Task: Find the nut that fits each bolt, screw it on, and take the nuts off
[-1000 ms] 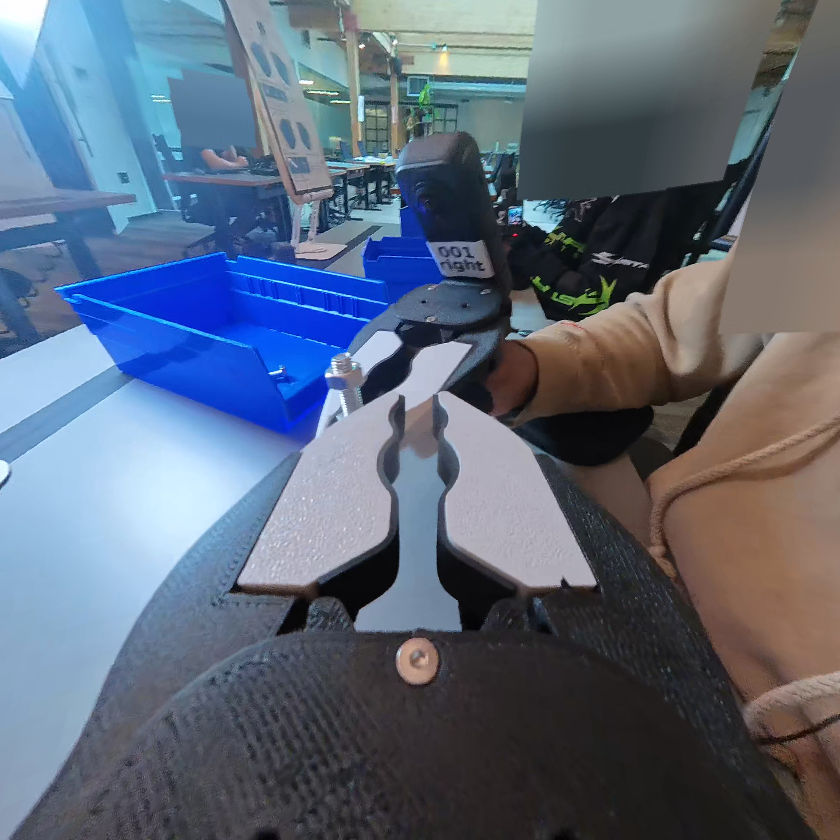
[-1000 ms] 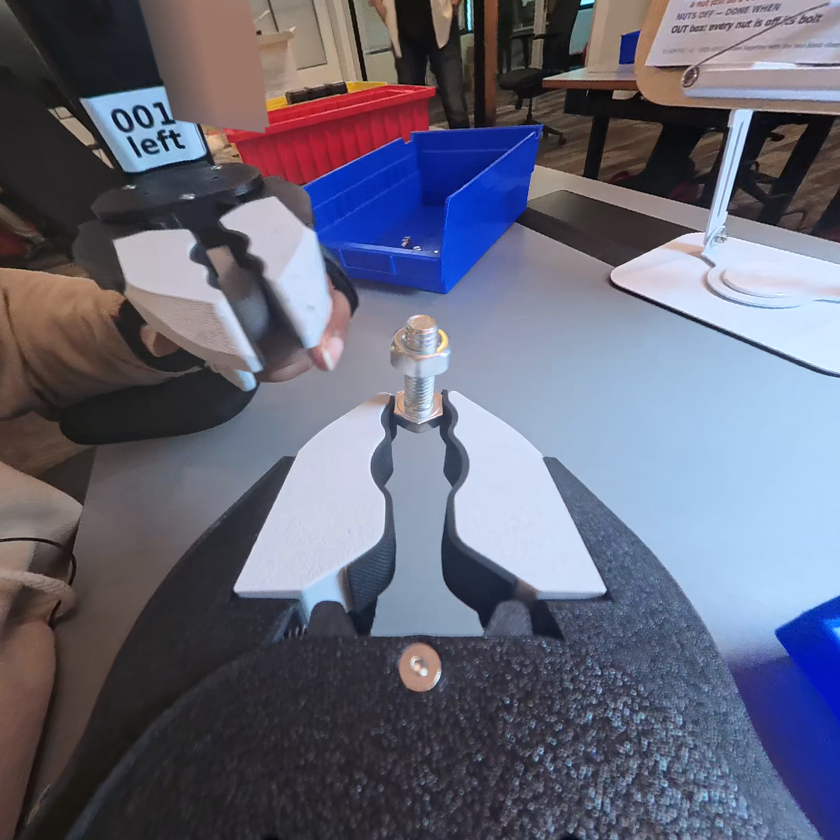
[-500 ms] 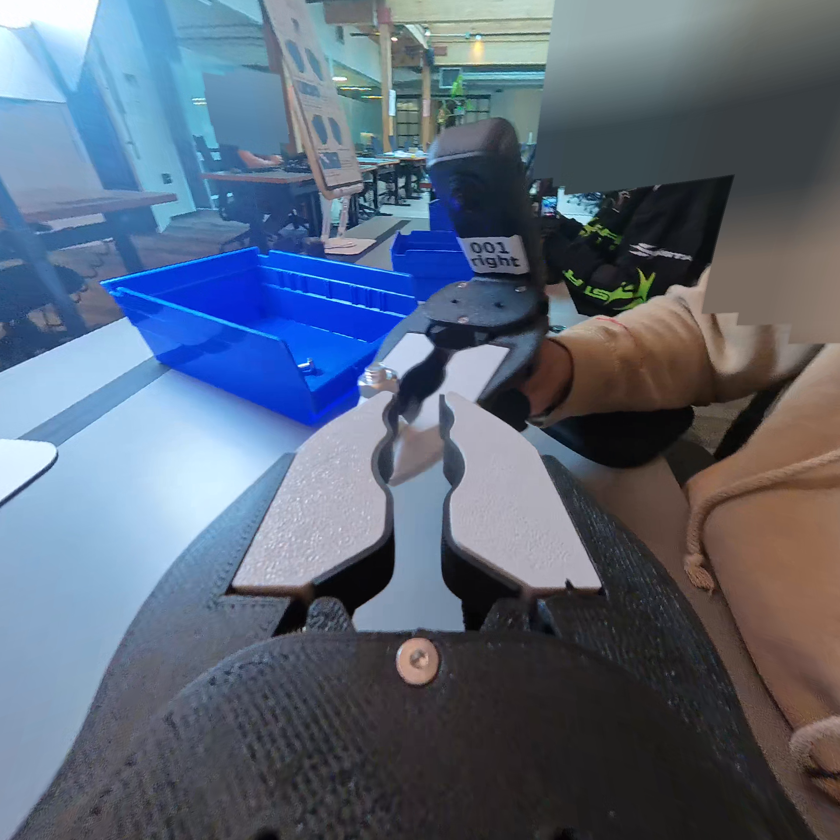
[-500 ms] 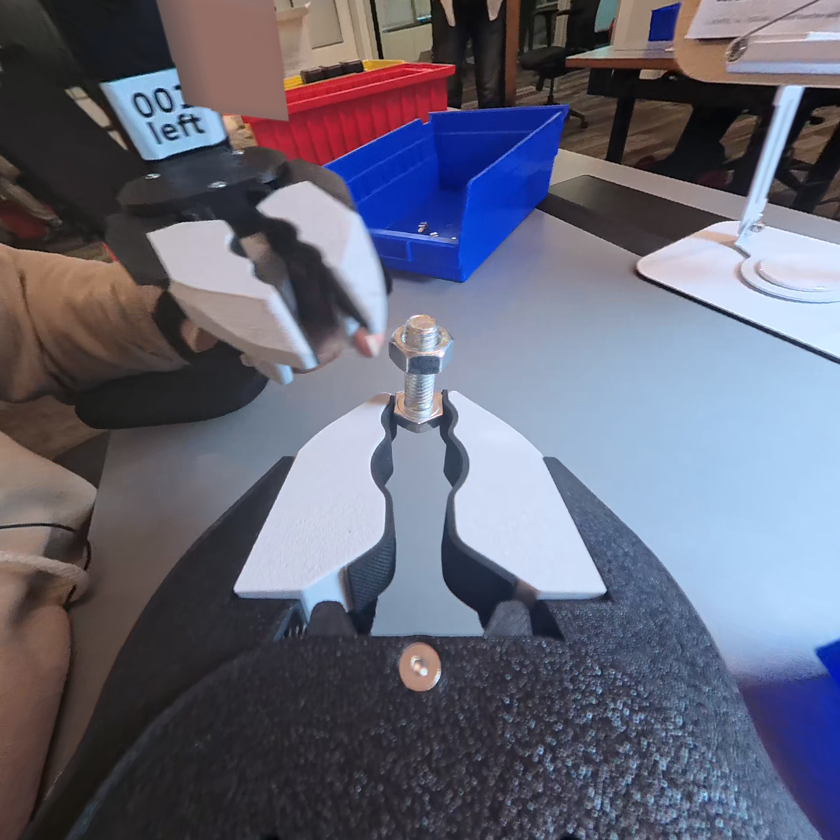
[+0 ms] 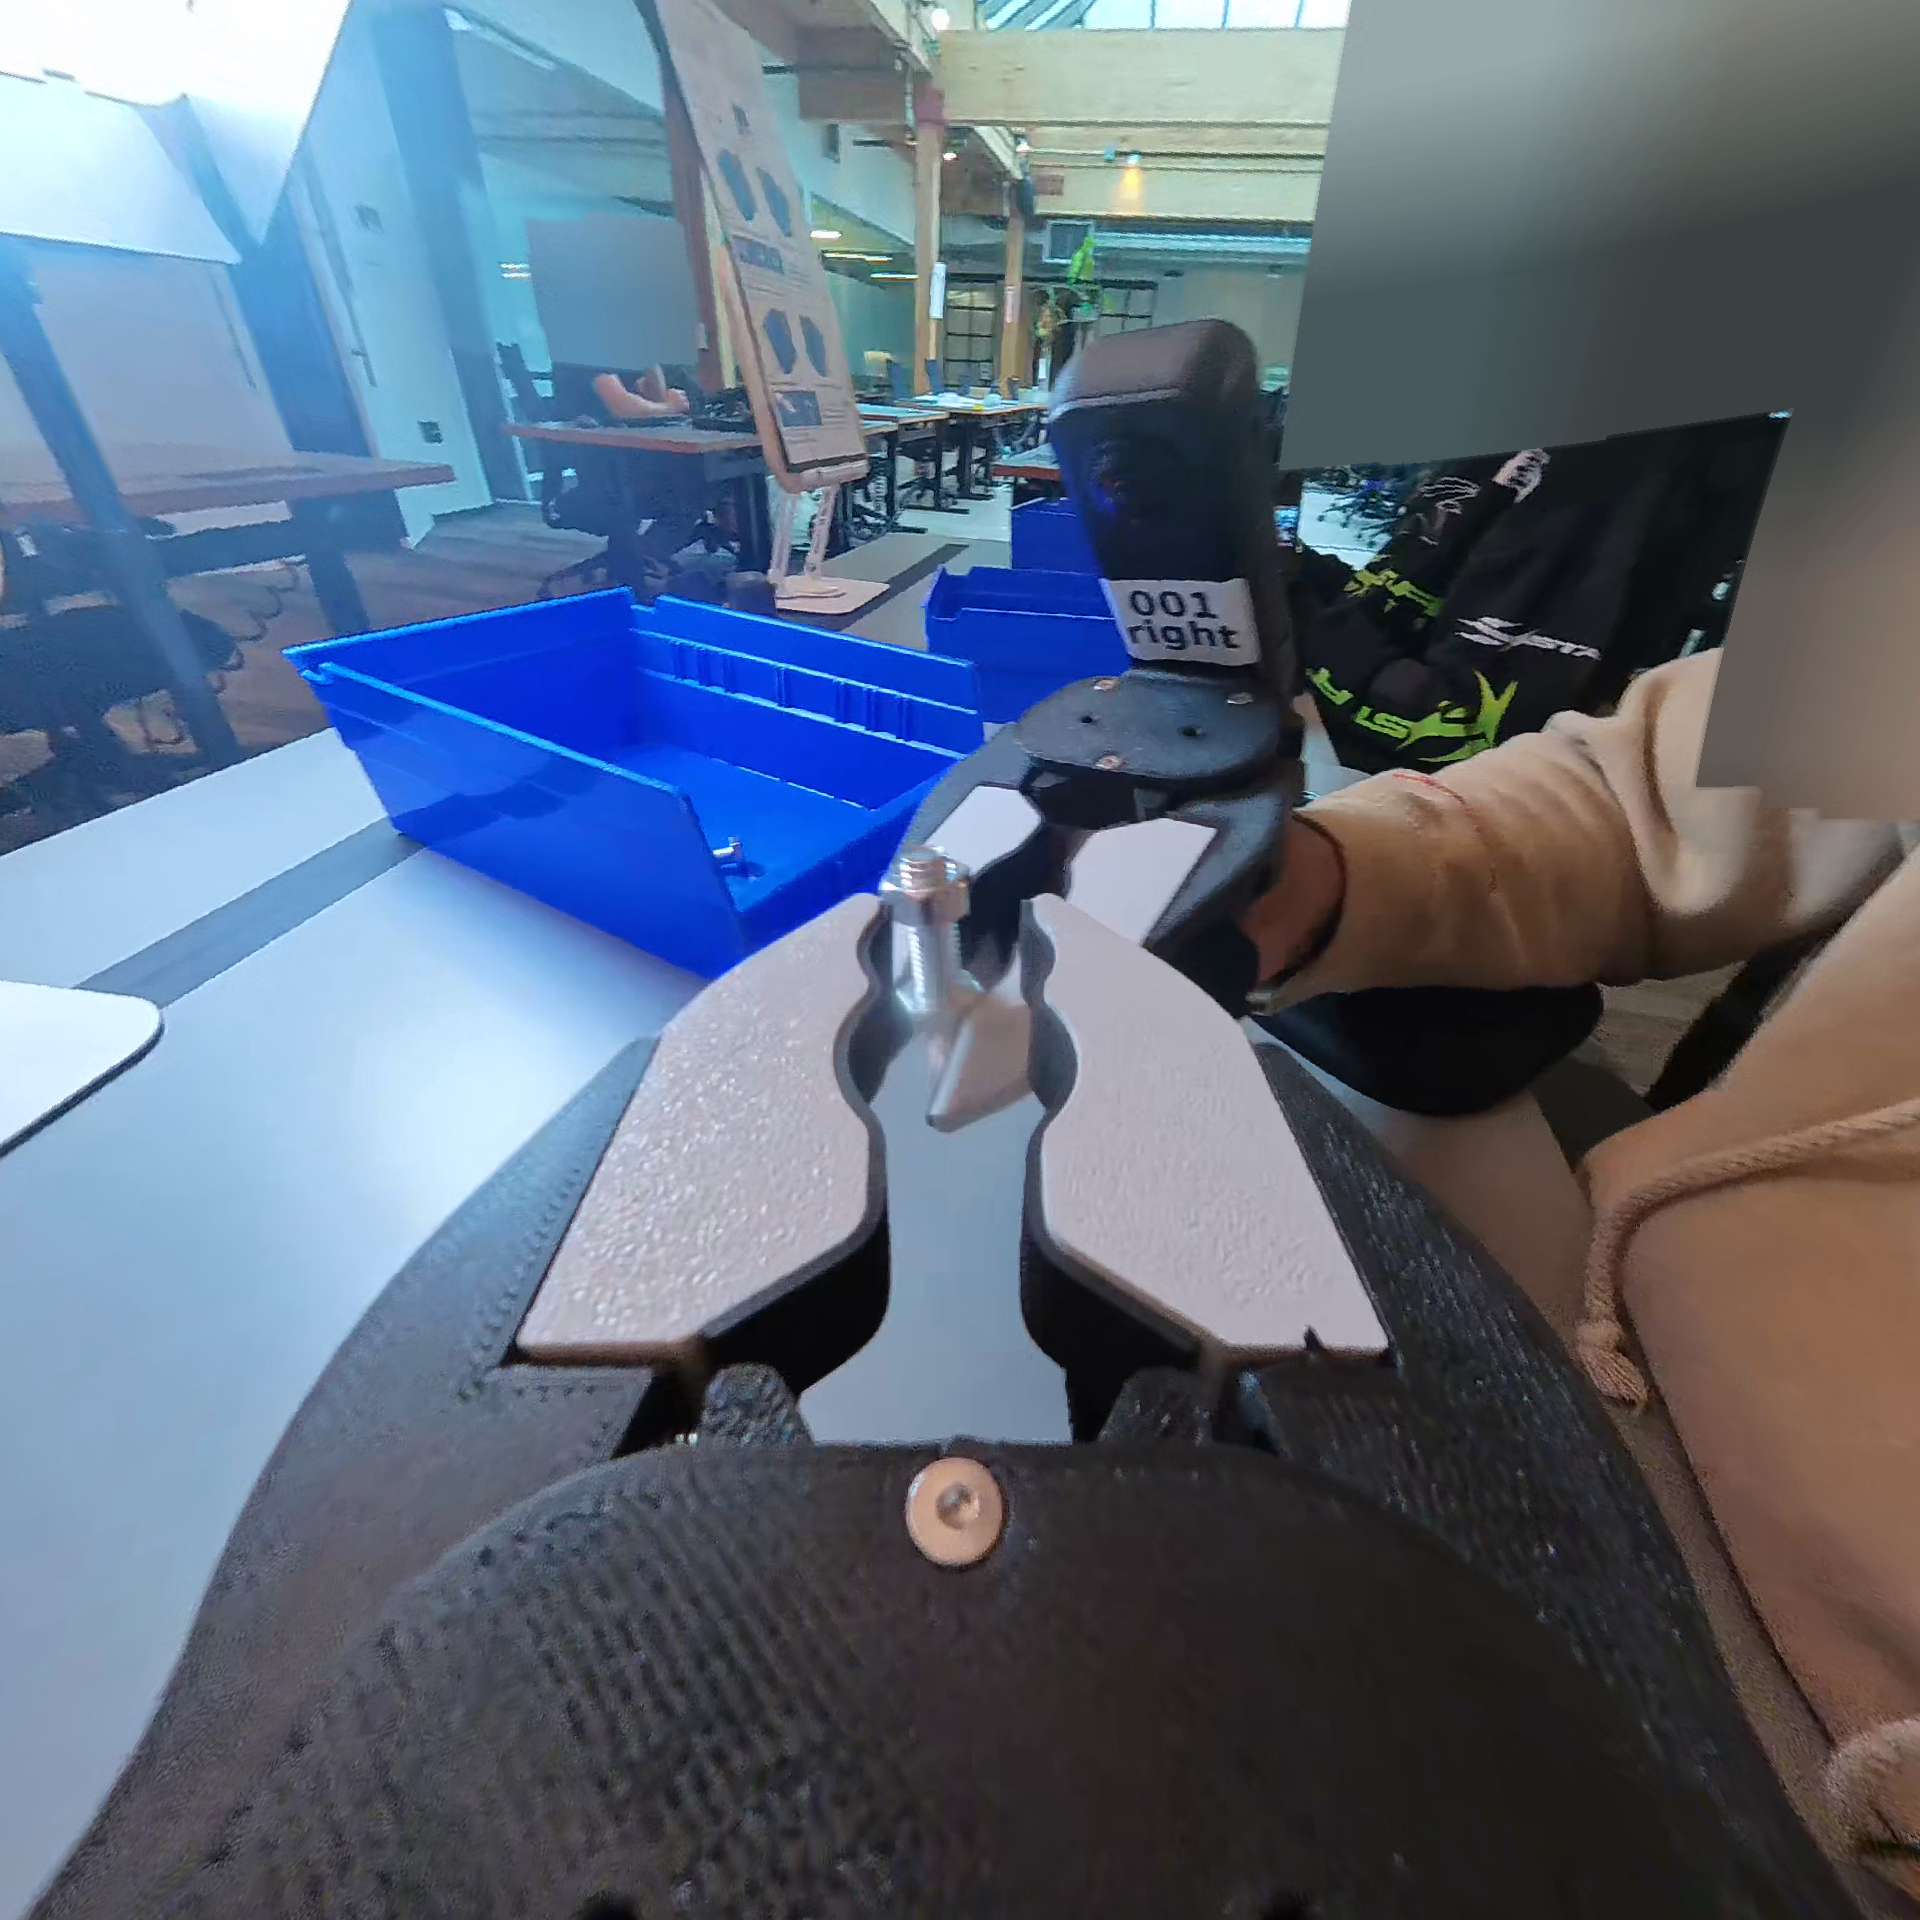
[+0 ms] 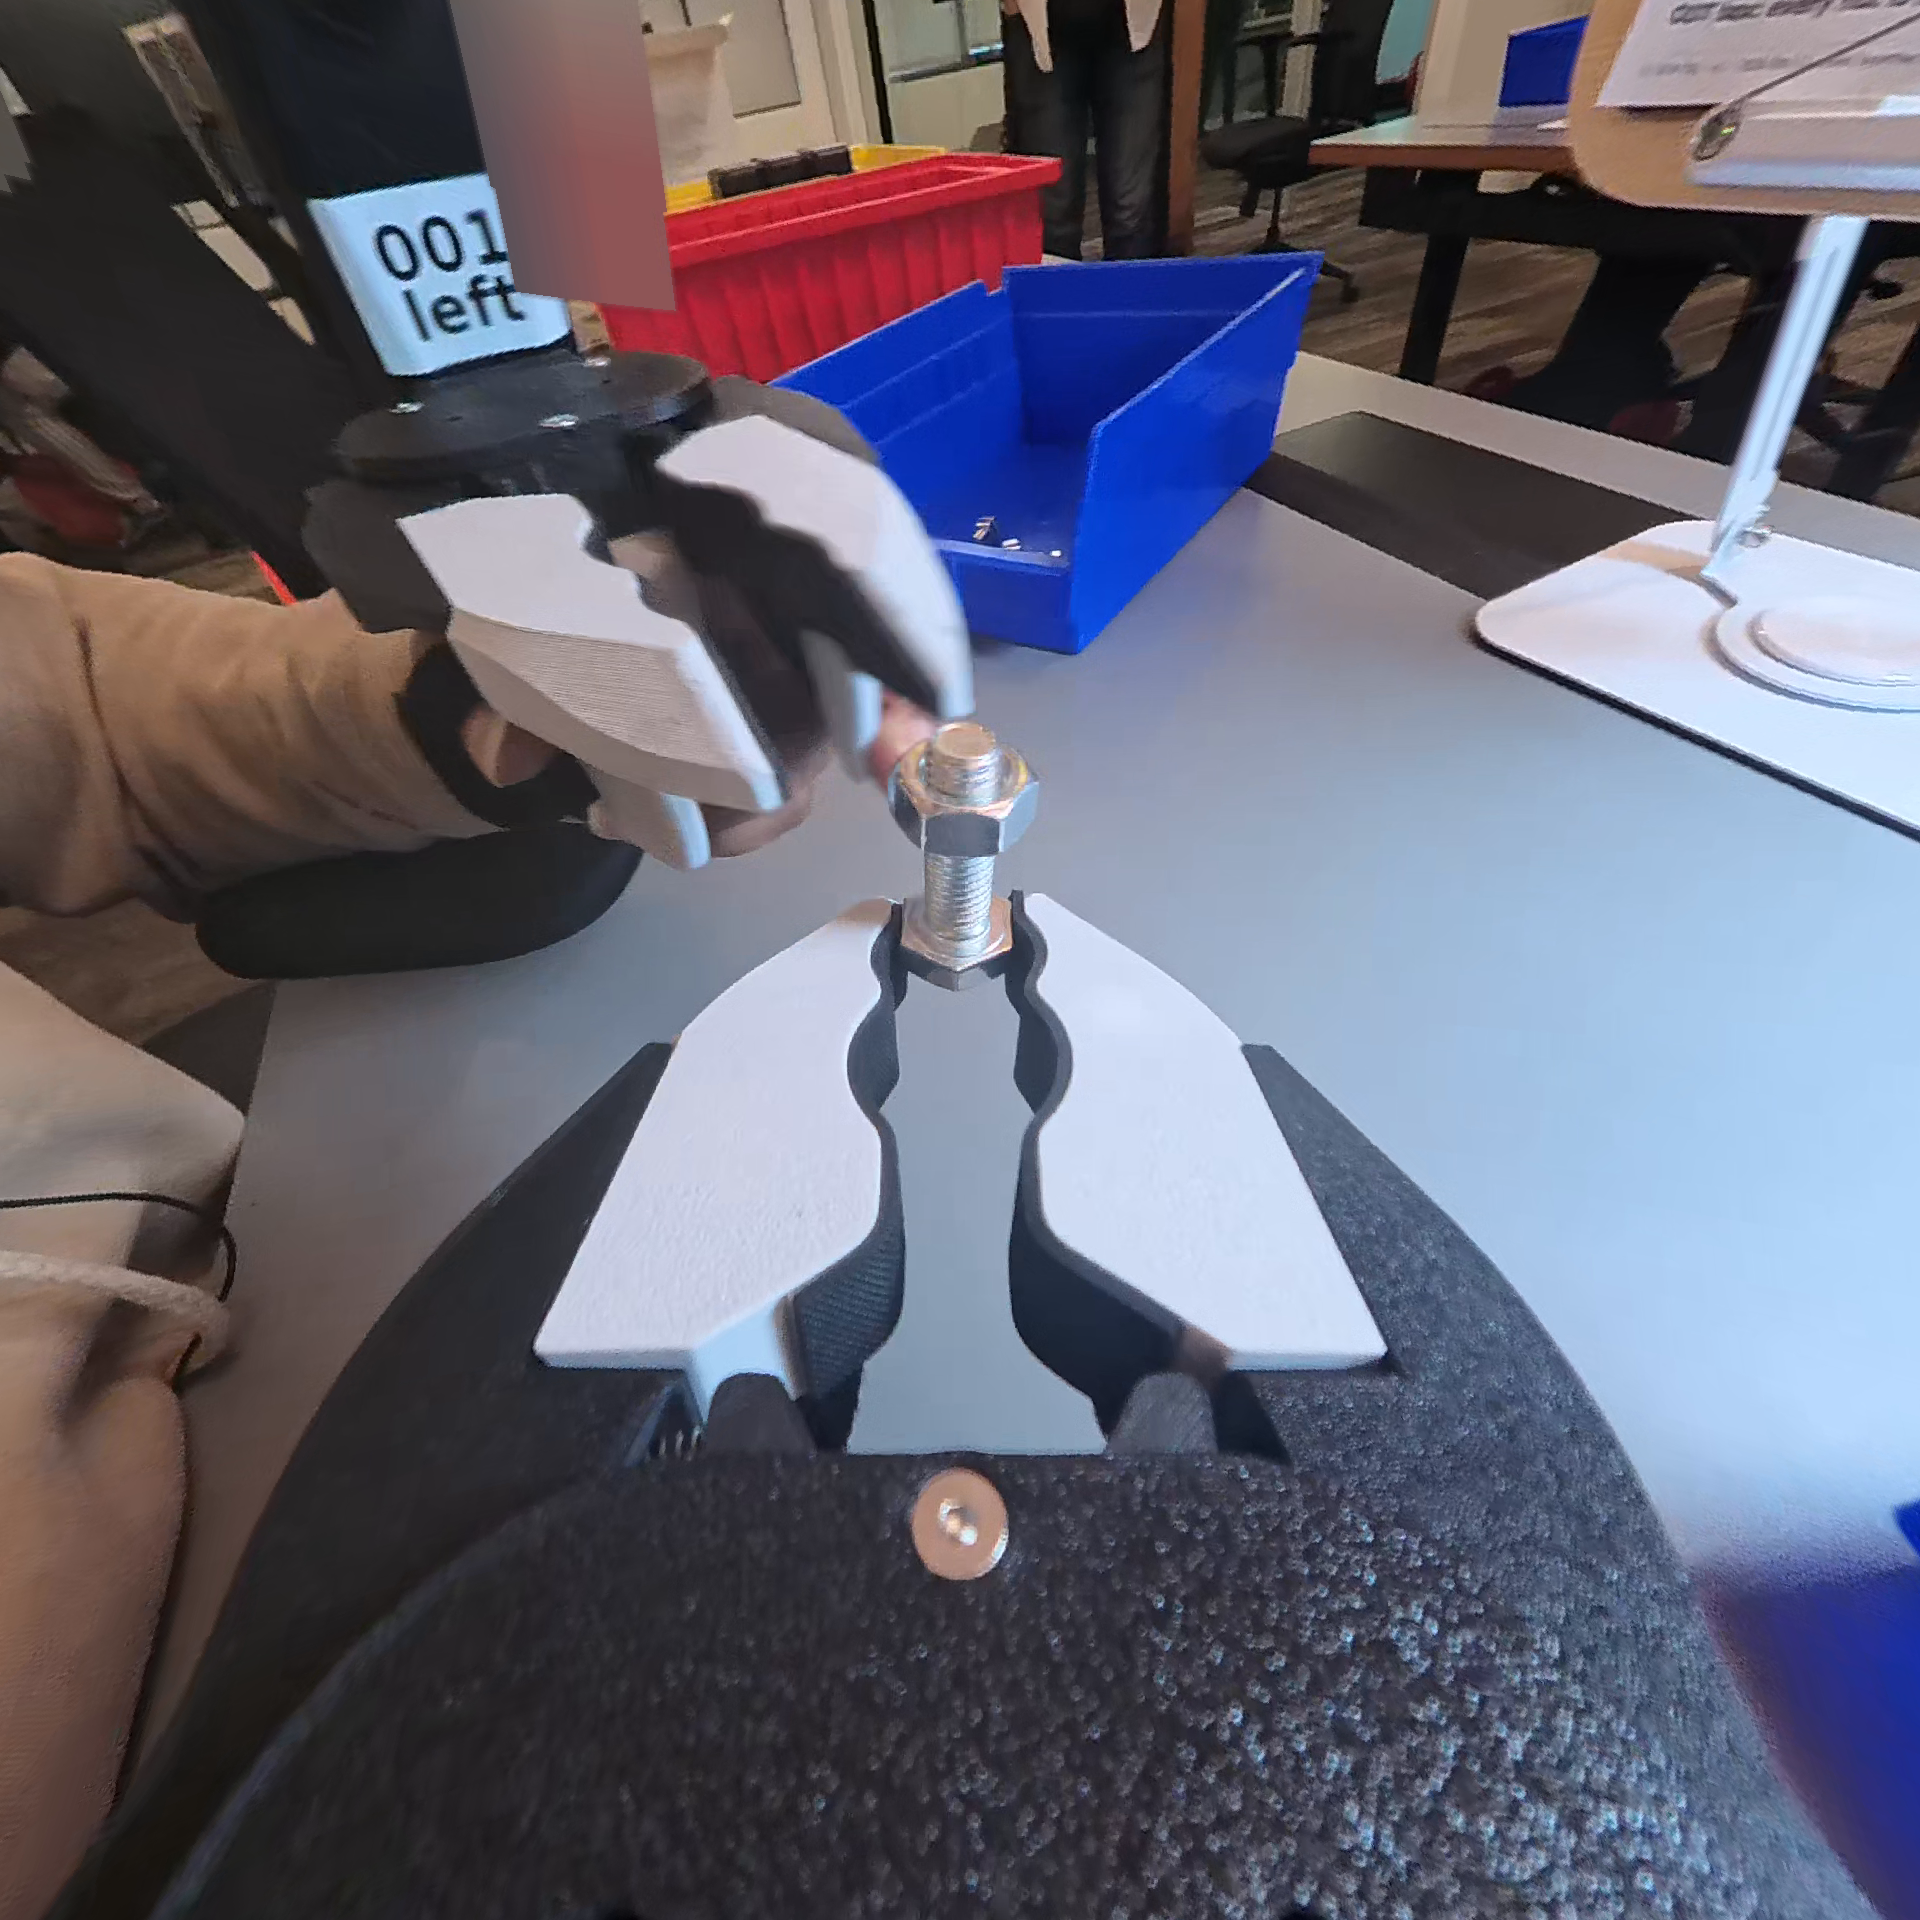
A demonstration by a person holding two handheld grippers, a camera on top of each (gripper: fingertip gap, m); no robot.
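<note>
Holding the bolt (image 6: 956, 894) upright by its head above the counter (image 6: 1351, 883), the right tongs (image 6: 954, 940) are clenched; the left tongs (image 5: 948, 935), parted and empty, should close squarely on the nut (image 6: 964, 800) near the tip, turning without tilting.

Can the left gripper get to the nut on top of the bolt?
Probably yes. The left gripper, open, sits right beside the nut, and nothing stands between them while the right gripper holds the bolt upright.
</note>
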